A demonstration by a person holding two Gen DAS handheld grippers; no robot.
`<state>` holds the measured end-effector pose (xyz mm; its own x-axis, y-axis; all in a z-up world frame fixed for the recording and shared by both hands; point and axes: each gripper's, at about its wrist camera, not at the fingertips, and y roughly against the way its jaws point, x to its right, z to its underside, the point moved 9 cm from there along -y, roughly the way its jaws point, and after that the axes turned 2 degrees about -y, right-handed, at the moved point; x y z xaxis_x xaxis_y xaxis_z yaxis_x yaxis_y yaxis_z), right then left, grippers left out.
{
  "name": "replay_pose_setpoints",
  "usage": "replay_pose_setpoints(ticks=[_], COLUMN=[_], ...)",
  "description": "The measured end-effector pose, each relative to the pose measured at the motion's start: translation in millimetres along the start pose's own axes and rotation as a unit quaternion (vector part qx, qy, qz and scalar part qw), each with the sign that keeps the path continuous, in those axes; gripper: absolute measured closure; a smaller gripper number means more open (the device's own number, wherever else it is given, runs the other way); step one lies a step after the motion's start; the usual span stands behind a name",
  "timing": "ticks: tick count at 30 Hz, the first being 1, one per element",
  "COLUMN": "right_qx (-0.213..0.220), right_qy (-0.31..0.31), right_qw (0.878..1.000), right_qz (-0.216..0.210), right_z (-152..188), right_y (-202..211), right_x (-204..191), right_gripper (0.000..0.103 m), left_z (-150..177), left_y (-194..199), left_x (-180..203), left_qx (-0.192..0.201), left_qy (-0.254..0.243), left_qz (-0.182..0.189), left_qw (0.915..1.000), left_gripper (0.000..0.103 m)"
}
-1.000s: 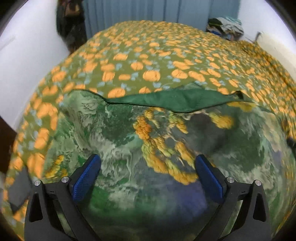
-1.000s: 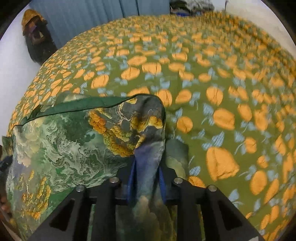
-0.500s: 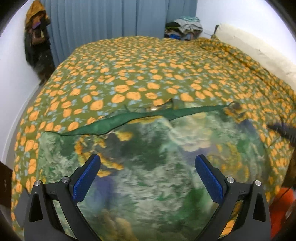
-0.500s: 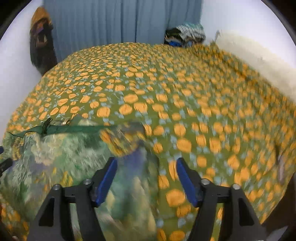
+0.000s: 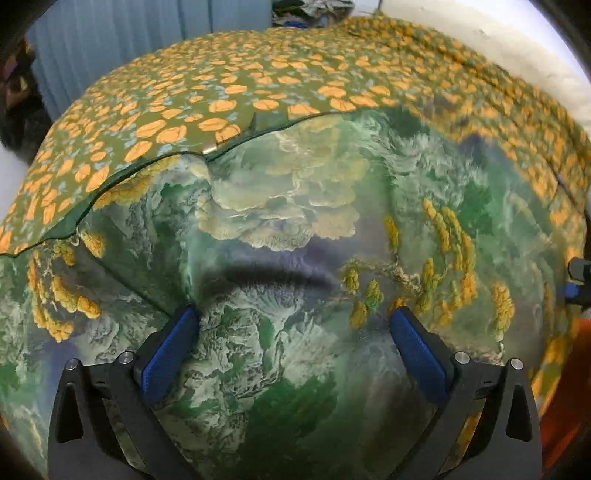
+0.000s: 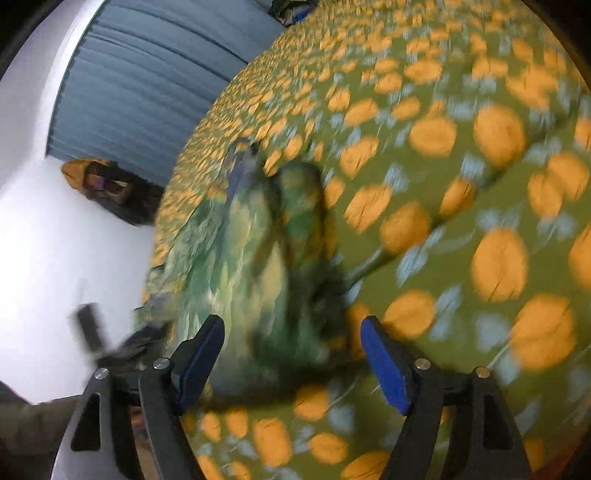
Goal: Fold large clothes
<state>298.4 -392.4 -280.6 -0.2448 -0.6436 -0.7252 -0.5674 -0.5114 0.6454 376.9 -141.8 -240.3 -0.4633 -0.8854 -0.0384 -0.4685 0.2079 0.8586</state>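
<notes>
A large green garment point(image 5: 295, 229) printed with pale and orange flowers lies spread on the bed. Its dark green hem runs along its far edge. My left gripper point(image 5: 293, 325) is open and empty, low over the middle of the garment. In the right wrist view the garment point(image 6: 251, 251) is blurred and bunched near the bed's left side. My right gripper point(image 6: 291, 332) is open and empty, with its jaws either side of the garment's near end.
The bed cover point(image 5: 258, 85) is olive with orange blobs and fills both views point(image 6: 461, 184). Blue curtains point(image 6: 147, 85) hang behind the bed. A dark coat point(image 6: 110, 188) hangs on the white wall. A pile of clothes point(image 5: 314, 11) lies at the far end.
My right gripper has let go of the garment's corner, opened, and swung sideways. My left gripper stayed open and moved lower over the garment.
</notes>
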Motion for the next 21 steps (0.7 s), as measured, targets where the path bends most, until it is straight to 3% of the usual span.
replay_pose_setpoints(ticks=[2,6,8,11,13,15,16,18,21], right_qx=[-0.008,-0.004,0.0,0.0,0.006,0.014,0.014,0.031,0.08], right_qy=[-0.001,0.006,0.0,-0.029,-0.057,-0.084,-0.087,-0.072,0.026], right_qw=[1.0,1.0,1.0,0.999,0.997,0.994,0.994,0.995,0.995], right_qz=[0.015,-0.014,-0.01,-0.023,-0.041,-0.062,-0.062,-0.068,-0.045], right_z=[6,7,0,-6,-7,-10,-10,-11,-6], right_y=[-10,-12,-20,-40,-45,-44,-43,-31,-5], right_x=[3,-10,-9,-5,-3,0,0,-9,-54], right_gripper=[0.023,0.02,0.019,0.015,0.015,0.031,0.056,0.063,0.066], left_z=[-5,-7,1,25,27,25,25,16,-17], left_y=[17,61,52,5,-1,2,6,22,66], left_x=[-1,11,27,34,34,35,35,30,24], left_qx=[0.001,0.037,0.022,-0.026,-0.011,-0.017,-0.025,-0.05,-0.031], left_qy=[0.01,0.017,-0.005,-0.004,-0.004,-0.002,-0.003,0.011,0.038], left_qz=[0.002,0.043,0.056,0.054,0.054,0.057,0.06,0.065,0.079], left_qw=[0.9999,0.9983,0.9982,0.9982,0.9985,0.9982,0.9979,0.9965,0.9957], left_gripper=[0.001,0.001,0.001,0.0,0.0,0.001,0.001,0.001,0.002])
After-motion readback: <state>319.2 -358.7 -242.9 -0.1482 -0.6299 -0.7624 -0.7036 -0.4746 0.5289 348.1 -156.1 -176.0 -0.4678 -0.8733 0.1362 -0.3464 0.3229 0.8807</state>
